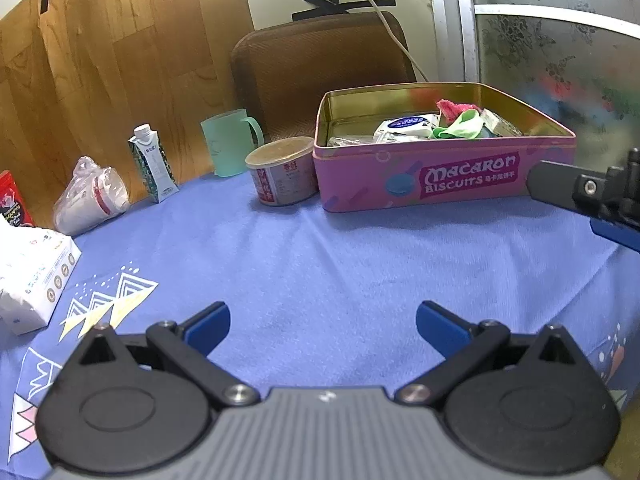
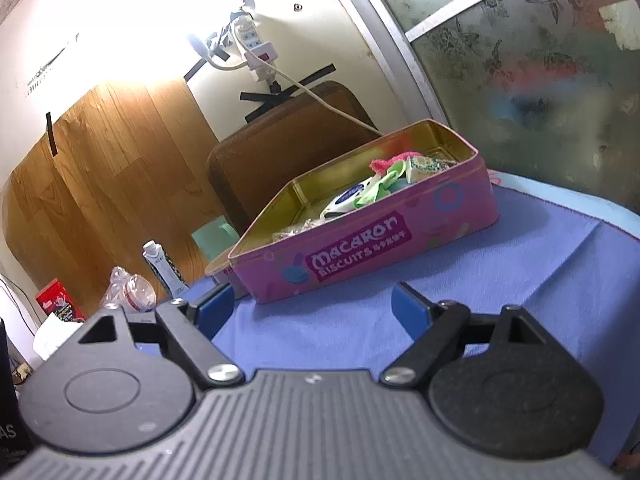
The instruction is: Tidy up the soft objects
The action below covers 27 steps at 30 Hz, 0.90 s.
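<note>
- Table (image 1: 320, 248) under soft blue cloth; wood-grain wall panel (image 1: 100, 80) far left.
- Rectangular pink metal tin (image 1: 440, 176) holds soft items.
- Left claw (image 1: 322, 326) and right claw (image 2: 312, 308) both gape empty.

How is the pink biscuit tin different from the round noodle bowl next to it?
The pink biscuit tin is rectangular and wide; the noodle bowl is round and smaller. The tin is open, with soft items showing inside, while the bowl has its lid on. The tin reads "Macaron Biscuits"; the bowl has red print. Both stand upright on the blue tablecloth, side by side.
</note>
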Motion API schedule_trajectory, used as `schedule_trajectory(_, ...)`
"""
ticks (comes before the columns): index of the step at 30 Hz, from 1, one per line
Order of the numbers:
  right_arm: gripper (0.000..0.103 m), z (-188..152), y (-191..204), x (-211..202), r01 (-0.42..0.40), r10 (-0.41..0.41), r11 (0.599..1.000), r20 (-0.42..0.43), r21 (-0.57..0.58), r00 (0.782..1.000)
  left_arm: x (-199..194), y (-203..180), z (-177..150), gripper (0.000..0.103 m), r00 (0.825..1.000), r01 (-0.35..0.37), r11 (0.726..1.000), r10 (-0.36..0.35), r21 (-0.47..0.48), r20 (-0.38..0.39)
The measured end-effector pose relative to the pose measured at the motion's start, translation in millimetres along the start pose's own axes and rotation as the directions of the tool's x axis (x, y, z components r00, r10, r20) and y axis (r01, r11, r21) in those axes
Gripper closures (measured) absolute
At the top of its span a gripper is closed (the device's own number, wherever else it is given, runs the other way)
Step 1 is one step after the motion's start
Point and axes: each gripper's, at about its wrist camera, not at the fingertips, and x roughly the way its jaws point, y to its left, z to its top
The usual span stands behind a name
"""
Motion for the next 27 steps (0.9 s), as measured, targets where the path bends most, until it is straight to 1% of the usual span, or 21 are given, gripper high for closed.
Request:
schedule_trajectory(19,0.014,-1.6,0.4,-1.5,0.007,-0.007,1.000,0.012,0.009,1.000,-2.7,4.5,-1.4,0.000,1.000,-0.024,1.000,0.025,-0.016,0.018)
schedule_trajectory(27,0.014,-2.3,0.0,-4.4,0.008,-0.008,1.000,0.026,0.013,1.000,-5.8,7.4,0.1,0.000,0.997,-0.054,0.998,0.056,-0.029,0.044)
